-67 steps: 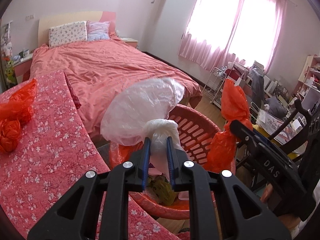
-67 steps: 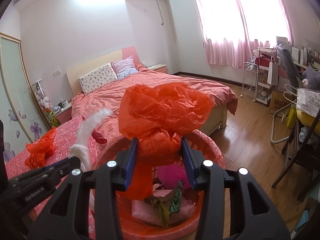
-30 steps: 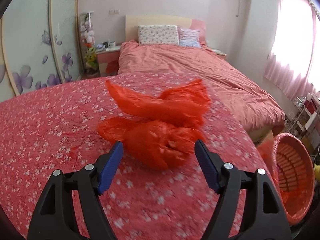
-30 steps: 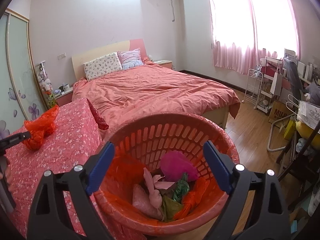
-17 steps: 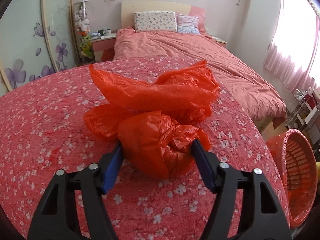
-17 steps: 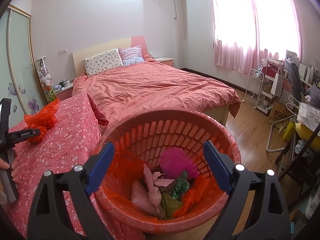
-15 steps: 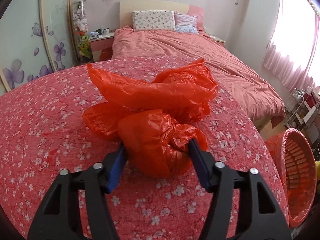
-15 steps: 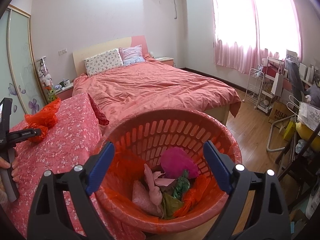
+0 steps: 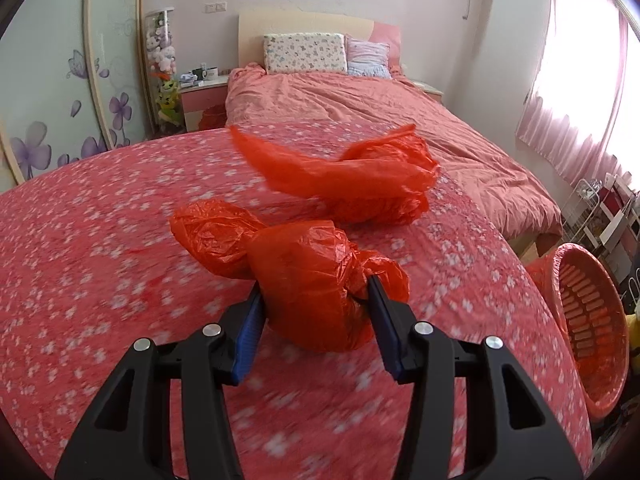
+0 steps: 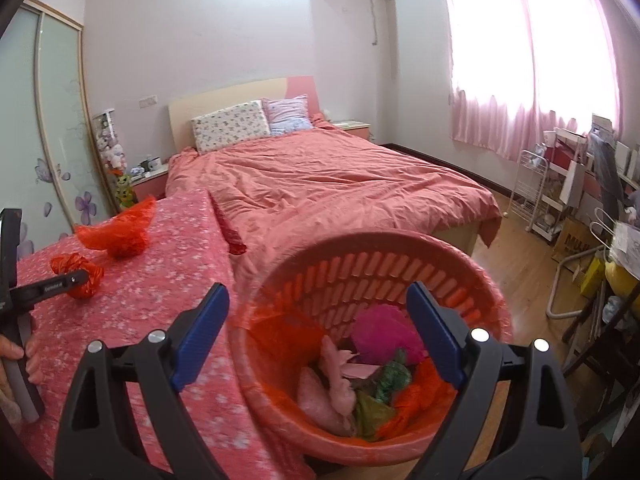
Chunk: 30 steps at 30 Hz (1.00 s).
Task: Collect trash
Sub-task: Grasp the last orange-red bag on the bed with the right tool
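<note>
My left gripper (image 9: 314, 300) is shut on a knotted red plastic bag (image 9: 308, 280) and holds it just above the red floral tablecloth (image 9: 100, 240). A second red bag (image 9: 360, 184) lies on the cloth behind it. In the right wrist view the held bag (image 10: 82, 274) and the second bag (image 10: 120, 232) show at the far left. My right gripper (image 10: 318, 332) is open and empty, hovering over the red laundry-style basket (image 10: 384, 260), which holds several pieces of trash (image 10: 360, 376). The basket also shows at the right edge of the left wrist view (image 9: 588, 320).
A bed with a salmon cover (image 10: 340, 184) stands behind the table. A white wire rack (image 10: 532, 192), boxes and a chair (image 10: 600, 320) crowd the right side on the wood floor (image 10: 520, 256). A nightstand with toys (image 9: 192, 92) is by the wardrobe.
My left gripper has closed on the nearer red bag and lifted it away from the second bag. My right gripper stays open over the basket, shifted slightly left.
</note>
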Each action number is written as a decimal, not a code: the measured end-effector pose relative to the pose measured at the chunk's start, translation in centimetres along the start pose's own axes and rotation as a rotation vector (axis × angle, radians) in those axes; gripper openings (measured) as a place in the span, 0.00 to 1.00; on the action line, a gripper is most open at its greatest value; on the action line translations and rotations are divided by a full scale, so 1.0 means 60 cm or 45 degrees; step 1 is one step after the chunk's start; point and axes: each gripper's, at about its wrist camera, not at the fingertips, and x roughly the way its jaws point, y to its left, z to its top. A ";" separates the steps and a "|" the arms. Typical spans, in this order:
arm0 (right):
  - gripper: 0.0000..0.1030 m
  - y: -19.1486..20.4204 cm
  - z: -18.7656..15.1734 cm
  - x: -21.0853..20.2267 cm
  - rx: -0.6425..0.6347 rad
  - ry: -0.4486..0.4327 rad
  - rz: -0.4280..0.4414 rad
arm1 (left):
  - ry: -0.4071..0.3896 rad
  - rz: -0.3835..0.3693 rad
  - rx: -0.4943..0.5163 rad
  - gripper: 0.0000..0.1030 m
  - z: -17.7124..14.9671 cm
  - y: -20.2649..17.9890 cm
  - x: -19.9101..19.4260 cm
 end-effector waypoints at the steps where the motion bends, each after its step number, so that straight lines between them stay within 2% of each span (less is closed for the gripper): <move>1: 0.85 0.007 0.001 0.000 -0.005 0.001 0.010 | -0.008 0.003 -0.005 0.48 -0.004 0.009 -0.007; 9: 0.86 0.124 0.018 0.020 -0.107 0.022 0.149 | -0.069 0.047 -0.086 0.48 -0.018 0.095 -0.056; 18: 0.87 0.299 0.056 0.101 -0.172 0.080 0.326 | -0.144 0.181 -0.162 0.48 -0.024 0.205 -0.098; 24: 0.89 0.411 0.080 0.183 -0.201 0.104 0.311 | -0.179 0.215 -0.213 0.48 -0.024 0.255 -0.103; 30: 0.89 0.465 0.102 0.268 -0.191 0.155 0.226 | -0.191 0.223 -0.224 0.48 -0.021 0.285 -0.103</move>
